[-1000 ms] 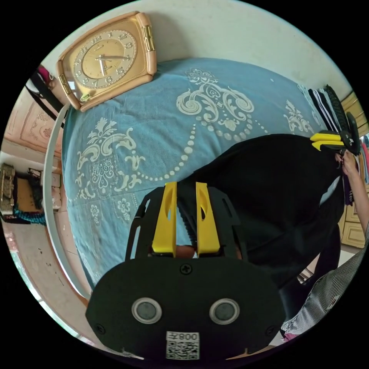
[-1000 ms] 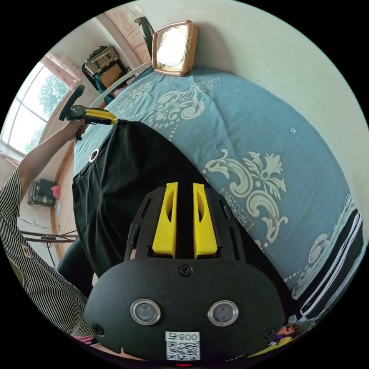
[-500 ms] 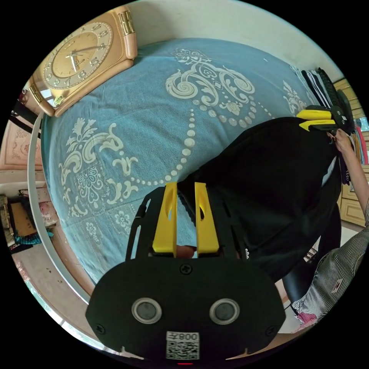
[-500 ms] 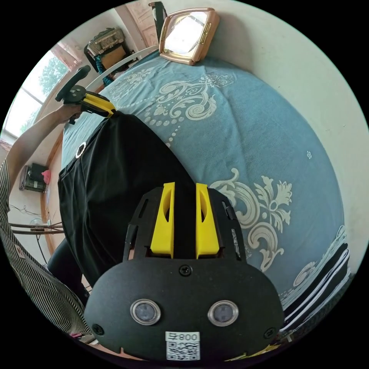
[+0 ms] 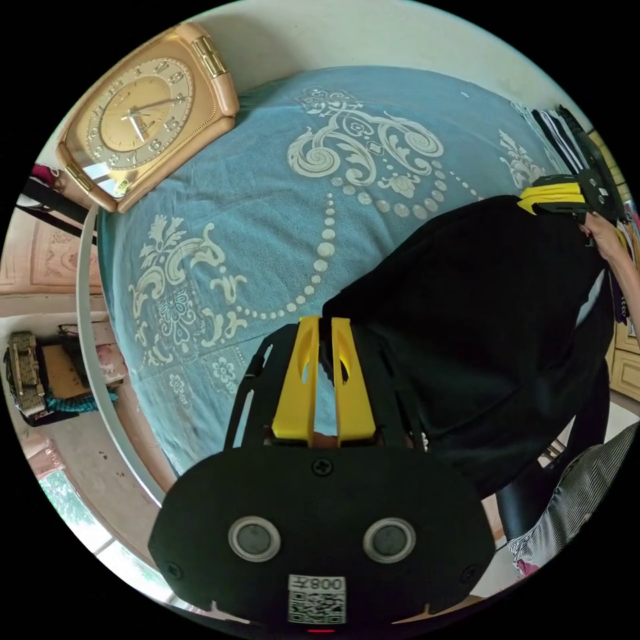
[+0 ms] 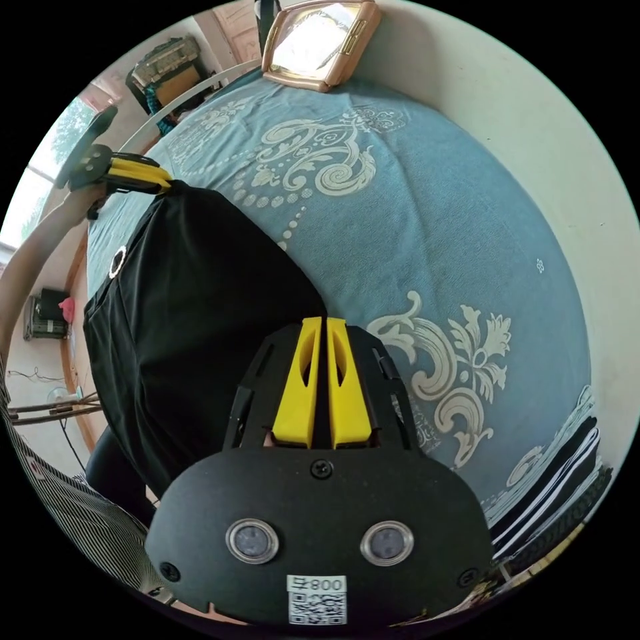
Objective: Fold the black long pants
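The black long pants (image 5: 480, 300) hang stretched between my two grippers, over the near side of a bed with a blue patterned cover (image 5: 267, 200). My left gripper (image 5: 325, 325) is shut on one top corner of the pants. At the right edge of the left gripper view, the right gripper (image 5: 553, 198) grips the other corner. In the right gripper view the pants (image 6: 200, 287) spread to the left, with a small metal ring near the waistband. My right gripper (image 6: 321, 323) is shut on its corner, and the left gripper (image 6: 137, 175) holds the far one.
A gold clock (image 5: 143, 113) leans on the wall at the bed's head. Folded striped clothes (image 6: 567, 467) lie at the bed's far end. A white curved rail (image 5: 87, 320) runs along the bed edge. A person's hand (image 5: 603, 237) and striped sleeve (image 5: 573, 493) are near.
The jaws of both grippers have drawn closer together on the pants' corners. Both views have shifted a little over the bed; the pants stay stretched between the grippers.
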